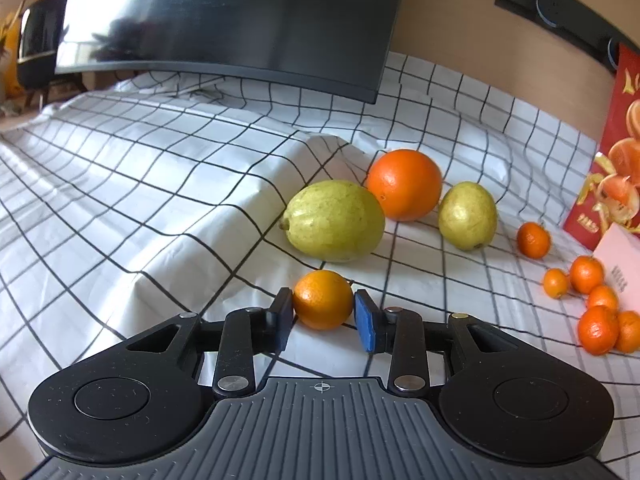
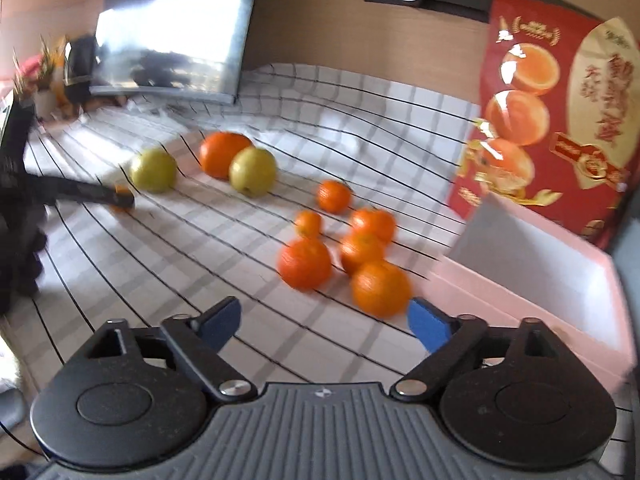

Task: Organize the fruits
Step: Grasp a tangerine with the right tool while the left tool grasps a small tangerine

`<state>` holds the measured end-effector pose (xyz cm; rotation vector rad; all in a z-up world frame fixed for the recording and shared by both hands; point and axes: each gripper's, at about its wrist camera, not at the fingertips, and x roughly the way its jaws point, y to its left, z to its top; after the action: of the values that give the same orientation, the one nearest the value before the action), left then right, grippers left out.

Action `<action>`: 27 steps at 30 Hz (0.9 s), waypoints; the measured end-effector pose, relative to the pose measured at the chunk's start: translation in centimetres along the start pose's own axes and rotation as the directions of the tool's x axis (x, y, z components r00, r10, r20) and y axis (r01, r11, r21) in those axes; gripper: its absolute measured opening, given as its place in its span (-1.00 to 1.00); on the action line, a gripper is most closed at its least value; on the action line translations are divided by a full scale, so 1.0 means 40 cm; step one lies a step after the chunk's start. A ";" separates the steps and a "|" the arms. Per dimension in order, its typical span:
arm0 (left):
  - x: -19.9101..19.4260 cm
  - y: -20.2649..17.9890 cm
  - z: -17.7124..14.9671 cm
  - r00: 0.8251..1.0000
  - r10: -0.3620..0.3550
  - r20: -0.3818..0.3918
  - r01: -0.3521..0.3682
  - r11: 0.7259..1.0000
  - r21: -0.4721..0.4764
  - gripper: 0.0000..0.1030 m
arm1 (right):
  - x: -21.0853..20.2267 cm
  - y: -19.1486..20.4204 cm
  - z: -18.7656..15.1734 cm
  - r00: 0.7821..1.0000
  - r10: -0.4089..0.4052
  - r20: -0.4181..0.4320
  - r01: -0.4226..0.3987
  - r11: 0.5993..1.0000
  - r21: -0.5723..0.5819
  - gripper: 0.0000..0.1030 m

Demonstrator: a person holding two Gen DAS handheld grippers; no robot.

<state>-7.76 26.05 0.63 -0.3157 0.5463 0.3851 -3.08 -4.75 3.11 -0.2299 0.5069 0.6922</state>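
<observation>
Two grippers over checked cloth (image 1: 160,184): left (image 1: 324,316) clamps mandarin (image 1: 323,299), right (image 2: 324,326) wide.

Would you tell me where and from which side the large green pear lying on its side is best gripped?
Grip the large green pear across its broad belly, coming from above. It lies on the checked cloth with its stem end pointing left in the left wrist view, and the big round orange touches its far right shoulder, so fingers closing near-to-far over the middle should find room.
</observation>
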 end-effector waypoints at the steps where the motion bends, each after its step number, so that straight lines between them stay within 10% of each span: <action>1: -0.006 0.004 -0.002 1.000 -0.017 0.008 0.018 1.000 -0.013 -0.27 | 0.012 0.002 0.009 1.000 0.013 0.004 -0.013 1.000 0.007 0.56; 6: -0.041 -0.005 -0.006 0.988 -0.148 0.042 0.150 0.986 -0.067 -0.27 | 0.120 0.017 0.043 0.998 0.043 -0.051 -0.043 0.999 0.006 0.13; 16: -0.084 -0.101 -0.037 0.916 -0.398 0.059 0.401 0.914 -0.066 -0.27 | 0.250 0.037 0.061 0.993 -0.019 -0.119 0.026 0.998 0.059 0.00; 22: -0.097 -0.173 -0.064 0.878 -0.478 -0.004 0.478 0.878 -0.005 -0.27 | 0.153 0.025 0.034 0.993 0.003 -0.122 -0.003 1.000 -0.005 -0.13; 27: -0.103 -0.267 -0.106 0.815 -0.568 -0.117 0.575 0.817 0.034 -0.27 | -0.004 -0.061 -0.020 0.994 -0.004 -0.106 0.010 0.999 0.050 -0.13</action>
<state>-8.24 13.89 1.49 -0.4194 0.5344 -0.2405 -1.88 -6.97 2.58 -0.2214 0.6242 0.6618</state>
